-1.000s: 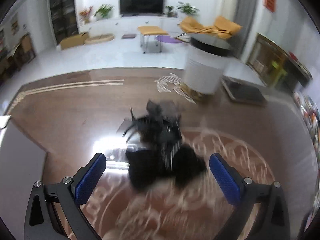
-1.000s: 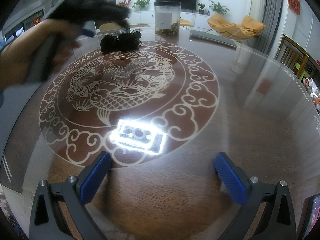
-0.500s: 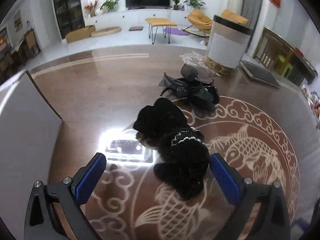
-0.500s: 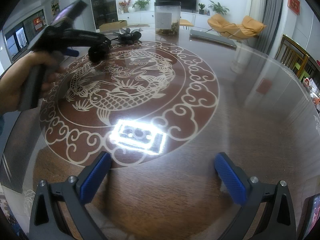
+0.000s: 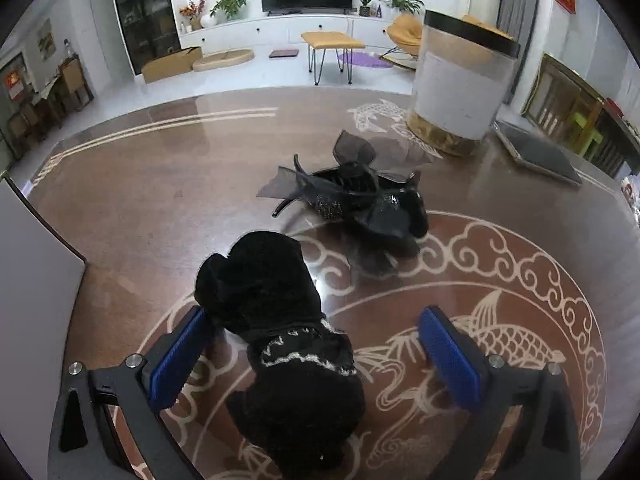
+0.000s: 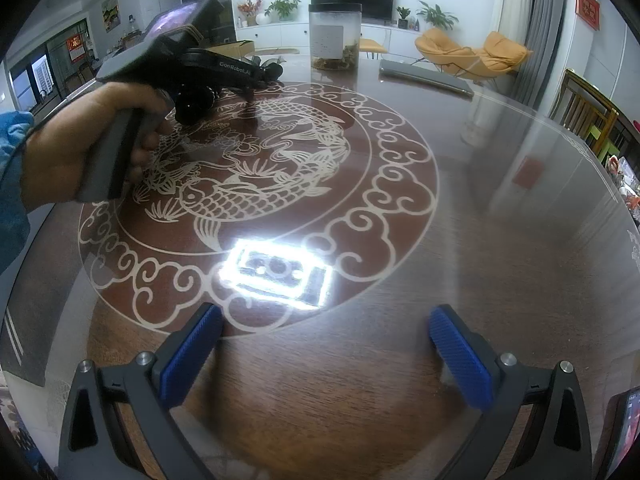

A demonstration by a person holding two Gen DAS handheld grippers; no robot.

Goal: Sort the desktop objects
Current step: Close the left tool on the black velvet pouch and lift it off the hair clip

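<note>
A fuzzy black fabric item with a white beaded band [image 5: 280, 332] lies on the brown table between my left gripper's open fingers; it also shows in the right wrist view [image 6: 194, 106]. My left gripper [image 5: 312, 356] is open around it, the left pad [image 5: 178, 354] close to it or touching. Beyond it lies a black hair clip with gauze bows [image 5: 356, 200]. My right gripper [image 6: 326, 356] is open and empty above bare table near the front. The hand-held left gripper shows in the right wrist view [image 6: 216, 68].
A tall clear jar with a black lid [image 5: 460, 84] stands at the back right. A flat dark tablet-like slab [image 5: 536, 154] lies right of it. A grey panel [image 5: 28, 280] stands at the left edge. A bright lamp reflection [image 6: 276, 272] sits on the table.
My left gripper has moved forward and down, so the fuzzy black item now sits between its fingers. The right gripper has not moved.
</note>
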